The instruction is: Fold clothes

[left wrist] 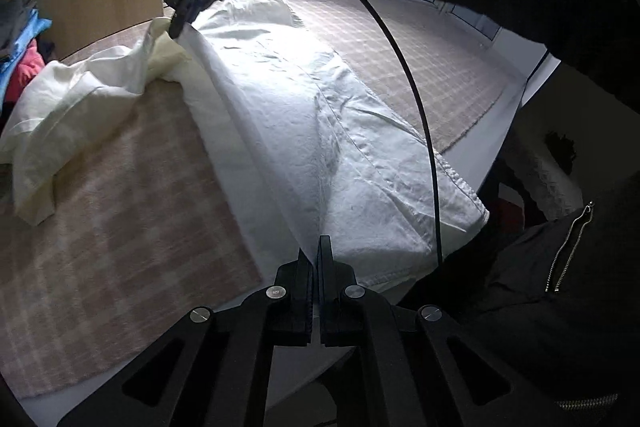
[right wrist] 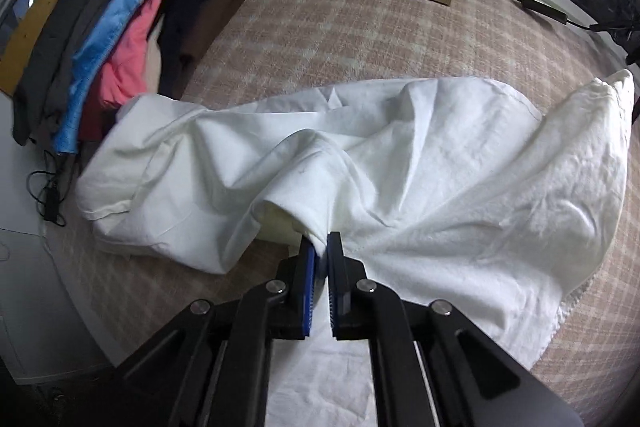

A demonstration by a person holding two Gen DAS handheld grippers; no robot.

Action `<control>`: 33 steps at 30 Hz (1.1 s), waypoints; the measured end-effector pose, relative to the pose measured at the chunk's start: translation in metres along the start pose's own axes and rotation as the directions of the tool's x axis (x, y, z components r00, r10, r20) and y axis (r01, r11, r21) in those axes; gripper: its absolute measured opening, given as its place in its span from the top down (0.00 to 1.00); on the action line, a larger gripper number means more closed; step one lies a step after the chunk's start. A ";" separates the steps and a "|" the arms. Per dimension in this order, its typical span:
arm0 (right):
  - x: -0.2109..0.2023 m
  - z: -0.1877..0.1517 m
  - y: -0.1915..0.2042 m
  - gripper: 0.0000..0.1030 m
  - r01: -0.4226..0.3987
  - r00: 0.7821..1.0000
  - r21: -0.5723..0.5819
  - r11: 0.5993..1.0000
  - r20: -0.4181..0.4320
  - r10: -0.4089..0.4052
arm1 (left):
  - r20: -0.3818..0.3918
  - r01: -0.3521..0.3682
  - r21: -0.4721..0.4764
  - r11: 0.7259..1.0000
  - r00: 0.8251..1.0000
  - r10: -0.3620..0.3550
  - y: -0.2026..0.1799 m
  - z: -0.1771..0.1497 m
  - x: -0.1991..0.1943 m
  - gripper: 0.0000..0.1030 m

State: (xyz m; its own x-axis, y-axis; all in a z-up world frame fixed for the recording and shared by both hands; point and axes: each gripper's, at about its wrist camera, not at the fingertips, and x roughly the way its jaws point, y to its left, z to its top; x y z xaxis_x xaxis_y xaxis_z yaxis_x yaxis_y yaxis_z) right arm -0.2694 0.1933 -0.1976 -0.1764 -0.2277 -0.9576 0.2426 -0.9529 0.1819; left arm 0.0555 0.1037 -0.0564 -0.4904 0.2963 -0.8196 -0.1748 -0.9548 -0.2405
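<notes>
Folding looks only begun: the white shirt (right wrist: pixel 400 163) lies crumpled along the checked blanket (right wrist: pixel 360 35), and both left gripper (left wrist: pixel 315 251) and right gripper (right wrist: pixel 322 247) pinch its edge, no neat fold made yet.

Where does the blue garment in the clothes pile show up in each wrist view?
Left wrist view: the blue garment is a sliver at the far left edge, above something pink.
Right wrist view: the blue garment runs diagonally through the pile at upper left, beside the pink garment.
Shared landmark: the white garment on the checked cover.
</notes>
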 end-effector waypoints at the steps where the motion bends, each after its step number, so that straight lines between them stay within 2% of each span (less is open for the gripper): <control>1: 0.003 0.000 0.002 0.94 0.002 1.000 0.000 1.000 0.002 -0.002 | -0.022 0.001 -0.003 1.000 1.000 -0.001 0.002 -0.002 0.007 0.98; 4: 0.029 0.001 0.008 0.86 0.051 0.998 -0.073 0.996 -0.028 -0.053 | -0.114 -0.048 -0.005 0.999 0.992 0.047 0.006 -0.009 0.037 0.93; 5: 0.025 0.000 0.008 0.85 0.050 0.998 -0.078 0.996 -0.019 -0.052 | -0.115 -0.055 -0.003 0.999 0.992 0.054 0.006 -0.011 0.038 0.93; 6: 0.022 -0.002 0.009 0.84 0.049 0.999 -0.082 0.995 -0.011 -0.050 | -0.113 -0.058 -0.004 0.998 0.992 0.057 0.006 -0.011 0.034 0.87; 8: -0.011 -0.011 0.005 0.84 -0.016 0.999 -0.085 0.996 0.039 0.019 | -0.110 -0.070 -0.003 0.998 0.992 0.070 0.006 -0.011 0.019 0.84; 11: -0.081 -0.053 -0.010 0.78 -0.059 0.985 -0.094 0.994 0.156 0.073 | -0.072 -0.109 0.031 0.994 0.991 0.111 0.006 -0.002 -0.009 0.84; 12: -0.100 -0.075 -0.015 0.76 -0.037 0.980 -0.104 0.994 0.189 0.056 | -0.058 -0.122 0.046 0.991 0.990 0.125 0.006 0.003 -0.017 0.84; 14: -0.111 -0.119 -0.030 0.73 -0.001 0.976 -0.069 0.998 0.218 0.016 | -0.025 -0.145 0.096 0.985 0.989 0.148 0.008 0.019 -0.025 0.79; 18: -0.065 -0.216 -0.051 0.73 -0.058 0.991 0.100 0.993 0.126 0.045 | -0.004 -0.149 0.206 0.967 0.988 0.153 0.009 0.065 0.001 0.77; 20: -0.037 -0.252 -0.049 0.73 -0.025 0.997 0.133 0.991 0.073 0.015 | -0.019 -0.120 0.239 0.964 0.992 0.128 0.012 0.088 0.025 0.77; 22: -0.030 -0.276 -0.044 0.74 0.036 0.995 0.123 0.992 0.085 -0.047 | -0.064 -0.106 0.263 0.959 0.990 0.127 0.017 0.105 0.056 0.77; 24: -0.033 -0.293 -0.043 0.78 0.185 0.982 0.103 0.977 0.022 -0.188 | -0.114 -0.141 0.290 0.947 0.977 0.180 0.024 0.115 0.088 0.77; 26: -0.047 -0.304 -0.050 0.78 0.157 0.988 0.140 0.978 -0.006 -0.157 | -0.147 -0.218 0.312 0.925 0.950 0.274 0.035 0.118 0.106 0.77; 27: -0.055 -0.309 -0.053 0.78 0.143 0.990 0.159 0.977 -0.020 -0.141 | -0.158 -0.231 0.303 0.925 0.945 0.287 0.041 0.121 0.109 0.77; 28: -0.067 -0.306 -0.054 0.78 0.112 0.992 0.163 0.980 0.034 -0.119 | -0.151 -0.232 0.286 0.930 0.947 0.283 0.046 0.126 0.108 0.76; 29: -0.083 -0.295 -0.056 0.75 0.085 0.987 0.170 0.982 0.121 -0.106 | -0.138 -0.234 0.270 0.934 0.951 0.278 0.049 0.132 0.107 0.75; 30: -0.089 -0.285 -0.056 0.74 0.065 0.980 0.170 0.983 0.173 -0.095 | -0.124 -0.235 0.253 0.938 0.954 0.273 0.053 0.138 0.106 0.75; 32: -0.087 -0.259 -0.058 0.72 -0.003 0.966 0.148 0.989 0.255 -0.035 | -0.138 -0.249 0.257 0.934 0.947 0.290 0.058 0.146 0.116 0.74; 33: -0.080 -0.248 -0.058 0.72 -0.018 0.969 0.133 0.991 0.247 -0.016 | -0.155 -0.259 0.261 0.930 0.940 0.305 0.061 0.146 0.123 0.72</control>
State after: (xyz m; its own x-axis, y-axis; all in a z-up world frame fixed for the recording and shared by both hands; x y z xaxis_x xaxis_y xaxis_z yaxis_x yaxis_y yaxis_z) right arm -0.0325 0.3162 -0.1874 -0.4099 -0.2549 -0.8758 0.1163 -0.9669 0.2270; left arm -0.1404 0.0856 -0.0957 -0.3818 -0.0165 -0.9241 -0.2586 -0.9580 0.1240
